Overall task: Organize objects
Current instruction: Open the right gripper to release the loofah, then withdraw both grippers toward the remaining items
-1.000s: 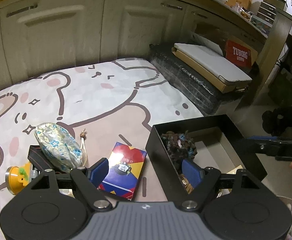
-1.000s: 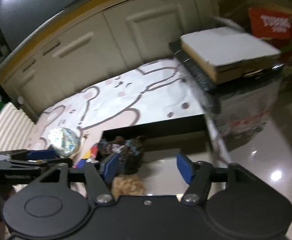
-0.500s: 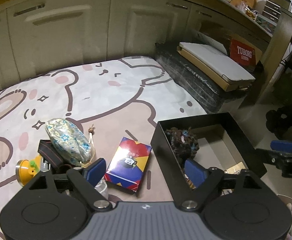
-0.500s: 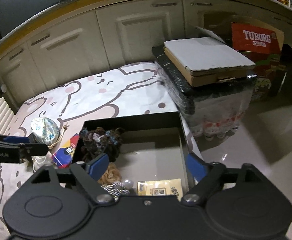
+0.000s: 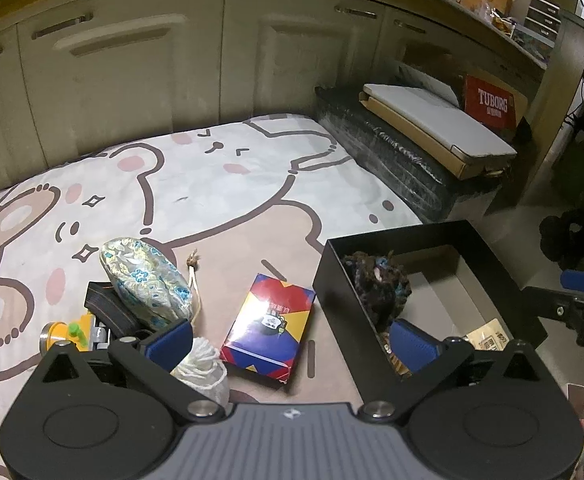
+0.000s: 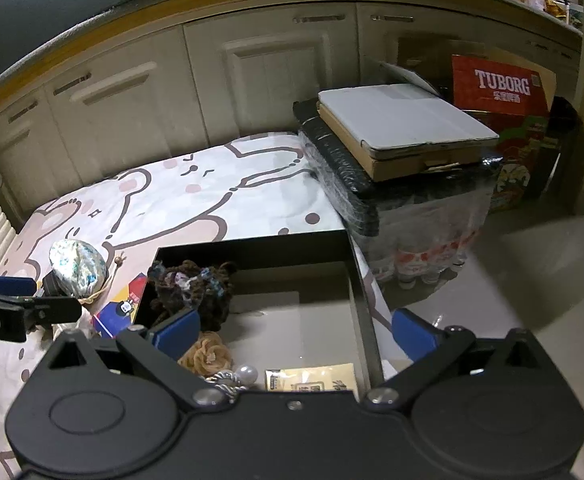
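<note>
Your left gripper [image 5: 289, 340] hangs with jaws apart and empty over the card box [image 5: 268, 327], lower centre of the left view. The card box lies flat on the bear mat [image 5: 219, 184], long axis running from lower left to upper right, just left of the black box [image 5: 408, 236], not touching it. Left hand is nearer; right gripper [image 6: 295, 330], jaws also apart and empty, sits over the black box interior, yarn clump [image 6: 193, 290] at its upper left corner. Pouch [image 5: 145, 284] and white yarn [image 5: 203, 364] crowd the lower left. Judged next: pick the card box, carry right. Cabinets [image 5: 163, 68] behind, tile floor right
</note>
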The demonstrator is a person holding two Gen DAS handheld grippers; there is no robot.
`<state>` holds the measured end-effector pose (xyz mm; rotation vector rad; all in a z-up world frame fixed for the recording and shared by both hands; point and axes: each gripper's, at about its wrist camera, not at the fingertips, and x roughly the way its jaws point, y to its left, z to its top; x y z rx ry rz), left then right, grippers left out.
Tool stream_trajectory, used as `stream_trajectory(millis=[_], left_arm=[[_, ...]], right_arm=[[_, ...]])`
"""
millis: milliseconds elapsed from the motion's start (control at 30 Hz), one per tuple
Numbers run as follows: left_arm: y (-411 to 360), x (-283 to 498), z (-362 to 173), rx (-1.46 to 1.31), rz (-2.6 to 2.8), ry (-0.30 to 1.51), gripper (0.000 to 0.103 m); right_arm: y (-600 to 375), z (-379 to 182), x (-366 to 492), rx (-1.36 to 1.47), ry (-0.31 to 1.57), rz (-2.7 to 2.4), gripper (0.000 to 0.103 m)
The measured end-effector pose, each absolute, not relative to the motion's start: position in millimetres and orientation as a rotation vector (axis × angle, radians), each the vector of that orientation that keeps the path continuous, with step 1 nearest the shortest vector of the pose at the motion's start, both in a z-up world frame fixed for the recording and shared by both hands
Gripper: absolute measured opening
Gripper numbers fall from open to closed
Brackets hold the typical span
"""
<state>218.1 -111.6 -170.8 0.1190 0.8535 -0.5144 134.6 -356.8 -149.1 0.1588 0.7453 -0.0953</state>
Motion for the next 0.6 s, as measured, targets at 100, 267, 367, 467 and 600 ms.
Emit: stream_trajectory(millis=[100,267,367,467,600], left_arm=[[-112,219,-173,0.113,-0.52,0.859,0.103],[-110,219,-174,0.108,-0.529,0.853,0.103],[-106,220,-173,0.115,-0.52,0.842,0.103],[-101,221,-173,0.122,-0.511,0.838,0.103],[-92,225,-173,0.105,-0.503,0.832,0.103]], right_arm=[[-354,-150,136,0.157,0.751,-0.089,0.103],[-351,-152,141,0.145,0.757,-0.091,0.103],[-349,-153,144,0.145,0.76,-0.102,0.103],[-348,-153,146,0.14,0.763,-0.098,0.103],[-344,-153,148,0.123,0.762,-0.098,0.103]])
